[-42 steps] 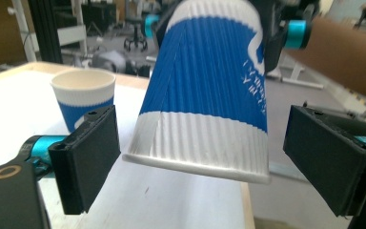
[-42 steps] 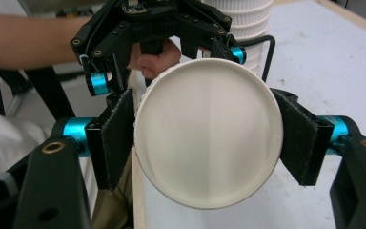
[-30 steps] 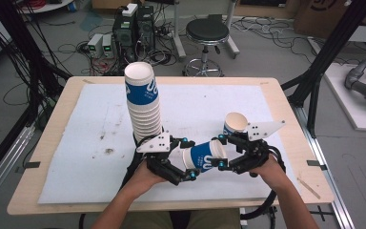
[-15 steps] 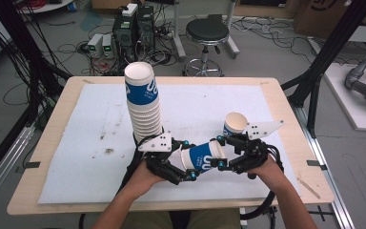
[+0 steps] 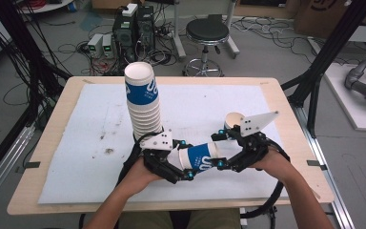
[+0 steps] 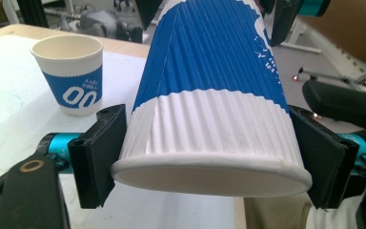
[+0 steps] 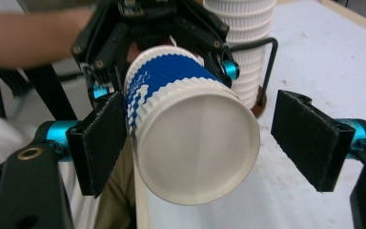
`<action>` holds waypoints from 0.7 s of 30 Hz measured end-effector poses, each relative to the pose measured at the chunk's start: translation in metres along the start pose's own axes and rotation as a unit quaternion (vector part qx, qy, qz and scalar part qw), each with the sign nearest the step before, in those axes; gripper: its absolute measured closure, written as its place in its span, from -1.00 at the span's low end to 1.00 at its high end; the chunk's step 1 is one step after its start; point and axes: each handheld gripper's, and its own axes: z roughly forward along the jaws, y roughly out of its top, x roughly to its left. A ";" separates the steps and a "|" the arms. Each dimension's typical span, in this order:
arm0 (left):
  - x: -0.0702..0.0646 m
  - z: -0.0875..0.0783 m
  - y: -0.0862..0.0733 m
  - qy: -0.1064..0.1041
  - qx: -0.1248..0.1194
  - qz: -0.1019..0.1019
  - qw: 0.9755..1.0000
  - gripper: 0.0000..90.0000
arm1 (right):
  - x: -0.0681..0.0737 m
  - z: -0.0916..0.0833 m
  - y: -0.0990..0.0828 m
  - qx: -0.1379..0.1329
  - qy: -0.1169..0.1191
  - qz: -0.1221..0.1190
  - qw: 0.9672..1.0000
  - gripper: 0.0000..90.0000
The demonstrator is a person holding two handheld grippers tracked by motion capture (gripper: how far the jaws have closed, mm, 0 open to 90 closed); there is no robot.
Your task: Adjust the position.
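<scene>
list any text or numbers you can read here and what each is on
"00": large white figures on the blue band of the standing cup, with a smaller white line above them, too small to read.
White print on the held cup: small, cut off by the frame edge, unreadable.
Large white mark on the top cup of the stack: looks like the same figures, too blurred to be sure.

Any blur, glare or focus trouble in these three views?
High view: soft but evenly lit, no glare on the table. Left gripper view: held paper cup sharp, background soft. Right gripper view: cup base sharp, cup stack slightly soft.
</scene>
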 end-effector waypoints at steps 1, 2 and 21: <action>0.000 0.000 0.001 0.001 0.004 0.001 1.000 -0.56 | 0.000 0.000 0.002 0.011 -0.001 -0.007 1.000 -0.55; 0.000 0.000 0.001 0.001 0.004 0.001 1.000 -0.56 | 0.000 0.002 0.004 0.018 -0.001 -0.014 1.000 -0.55; -0.004 0.008 0.007 -0.008 0.051 0.021 0.998 -0.56 | 0.002 0.019 0.011 0.089 0.034 -0.047 0.994 -0.55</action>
